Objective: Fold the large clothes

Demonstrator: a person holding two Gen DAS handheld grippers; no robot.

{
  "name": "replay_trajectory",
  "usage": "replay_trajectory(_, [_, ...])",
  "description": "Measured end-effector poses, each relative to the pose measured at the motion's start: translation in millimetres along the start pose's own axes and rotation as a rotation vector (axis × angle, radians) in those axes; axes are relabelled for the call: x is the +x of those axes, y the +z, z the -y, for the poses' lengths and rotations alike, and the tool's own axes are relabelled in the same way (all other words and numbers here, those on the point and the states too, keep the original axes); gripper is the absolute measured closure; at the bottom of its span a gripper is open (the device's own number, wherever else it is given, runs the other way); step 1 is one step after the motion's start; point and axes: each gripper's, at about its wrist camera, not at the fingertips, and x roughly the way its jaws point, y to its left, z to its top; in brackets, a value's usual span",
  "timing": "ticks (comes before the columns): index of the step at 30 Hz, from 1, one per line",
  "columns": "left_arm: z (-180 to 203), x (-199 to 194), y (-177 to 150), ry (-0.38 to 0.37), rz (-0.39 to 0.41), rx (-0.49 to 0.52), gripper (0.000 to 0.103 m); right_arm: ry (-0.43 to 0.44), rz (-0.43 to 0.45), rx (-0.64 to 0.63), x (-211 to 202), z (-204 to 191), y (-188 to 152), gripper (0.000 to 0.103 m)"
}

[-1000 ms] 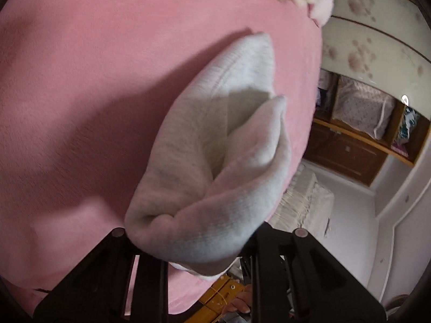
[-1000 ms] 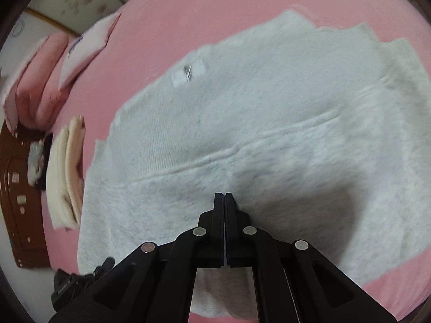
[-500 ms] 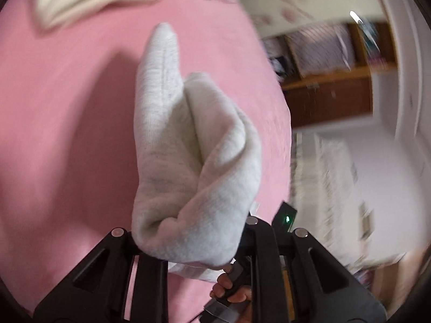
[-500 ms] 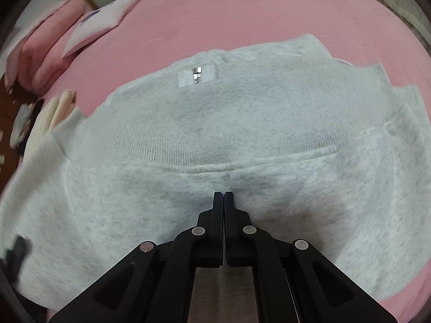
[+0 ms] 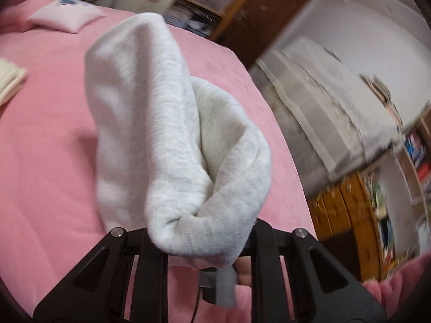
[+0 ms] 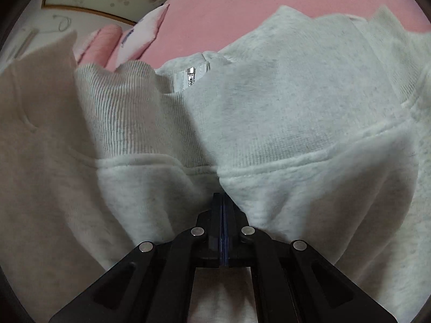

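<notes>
Bunching up out of the left tool point(image 5: 199, 239), a thick fold of the grey sweatshirt point(image 5: 167, 145) stands raised above the pink bed point(image 5: 45, 140); that tool's 2 fingers sit narrowly apart, clamped on the cloth. A pink pillow point(image 5: 67, 18) lies on the bed beyond the fold. In the right wrist view, the sweatshirt point(image 6: 282, 107) spreads over the bed point(image 6: 229, 8) directly ahead of the right tool point(image 6: 223, 202), whose fingers are pressed fully together with the fabric gathered around their tips; whether any cloth is pinched there cannot be told. A white label point(image 6: 191, 76) shows further ahead.
</notes>
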Motion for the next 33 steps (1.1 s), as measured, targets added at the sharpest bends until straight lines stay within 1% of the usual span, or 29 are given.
replay_trajectory(1, [13.4,1.1,-5.4,-0.005,-0.013,0.016,0.088,0.018,-0.004,-0.001,-2.9,3.7,0.2,0.103])
replay_trajectory(4, [49.9,26.1,-9.0,0.003,-0.067,0.099,0.088,0.063,-0.024,-0.008,-14.8,15.6,4.2,0.103])
replay_trajectory(6, [68.4,31.1,-11.2,0.003,-0.086,0.123,0.088,0.079,-0.045,0.011,-27.0,24.6,7.2,0.103])
replay_trajectory(7, [76.1,35.6,-11.8,-0.001,-0.103,0.13,0.088,0.08,-0.06,0.012,-33.6,27.1,9.5,0.103])
replay_trajectory(8, [80.4,33.6,-25.8,-0.001,-0.114,0.141,0.088,0.07,-0.075,-0.001,-40.9,28.0,12.0,0.103])
replay_trajectory(9, [86.8,33.4,-32.8,0.002,-0.117,0.151,0.088,0.056,-0.094,-0.026,-51.0,28.6,15.6,0.103])
replay_trajectory(11, [101.6,35.3,-46.8,0.026,-0.135,0.167,0.088,0.016,-0.099,-0.059,-71.2,33.0,25.7,0.103])
replay_trajectory(12, [96.8,46.1,-45.8,0.045,-0.148,0.17,0.088,-0.027,-0.081,-0.068,-86.2,37.5,29.0,0.103])
replay_trajectory(13, [96.1,53.9,-49.7,0.06,-0.157,0.178,0.088,-0.071,-0.044,-0.073,-109.2,46.2,34.4,0.103])
replay_trajectory(14, [91.0,71.1,-44.5,0.077,-0.164,0.184,0.088,-0.081,-0.015,-0.067,-127.0,54.0,38.7,0.103])
replay_trajectory(16, [98.2,90.5,-48.1,0.11,-0.187,0.208,0.088,-0.08,0.041,-0.028,-166.2,73.3,48.5,0.102])
replay_trajectory(18, [100.3,114.8,-52.2,0.154,-0.224,0.262,0.088,-0.084,0.075,0.009,-199.3,87.2,57.0,0.102])
replay_trajectory(19, [100.4,131.5,-60.5,0.176,-0.243,0.291,0.088,-0.088,0.081,0.019,-216.2,92.0,58.3,0.1])
replay_trajectory(21, [105.6,165.8,-77.7,0.25,-0.32,0.362,0.087,-0.096,0.076,0.029,-232.3,89.9,64.4,0.084])
replay_trajectory(22, [107.6,175.9,-84.0,0.262,-0.341,0.372,0.087,-0.09,0.074,0.03,-235.1,84.9,65.7,0.061])
replay_trajectory(23, [108.2,189.2,-91.9,0.265,-0.367,0.369,0.087,-0.076,0.073,0.03,-238.8,81.9,68.1,0.041])
replay_trajectory(24, [108.4,197.2,-95.9,0.251,-0.379,0.354,0.087,-0.056,0.074,0.028,-232.5,72.4,72.4,0.037])
replay_trajectory(25, [108.7,203.4,-99.6,0.235,-0.392,0.335,0.087,-0.028,0.074,0.021,-234.1,70.0,73.0,0.037])
replay_trajectory(26, [108.4,208.2,-101.6,0.22,-0.407,0.316,0.087,-0.022,0.07,0.018,-234.7,69.2,73.0,0.037])
replay_trajectory(28, [109.6,217.0,-107.3,0.207,-0.435,0.308,0.087,-0.058,0.042,0.022,-234.2,72.1,68.7,0.036])
replay_trajectory(31, [121.4,223.5,-118.6,0.251,-0.428,0.376,0.087,-0.111,-0.011,0.055,-206.5,74.9,62.9,0.036])
replay_trajectory(32, [122.6,222.2,-120.1,0.256,-0.423,0.375,0.086,-0.147,-0.034,0.066,-201.5,78.1,62.5,0.037])
replay_trajectory(33, [124.7,221.9,-122.6,0.257,-0.42,0.372,0.085,-0.197,-0.05,0.071,-201.2,80.7,60.9,0.04])
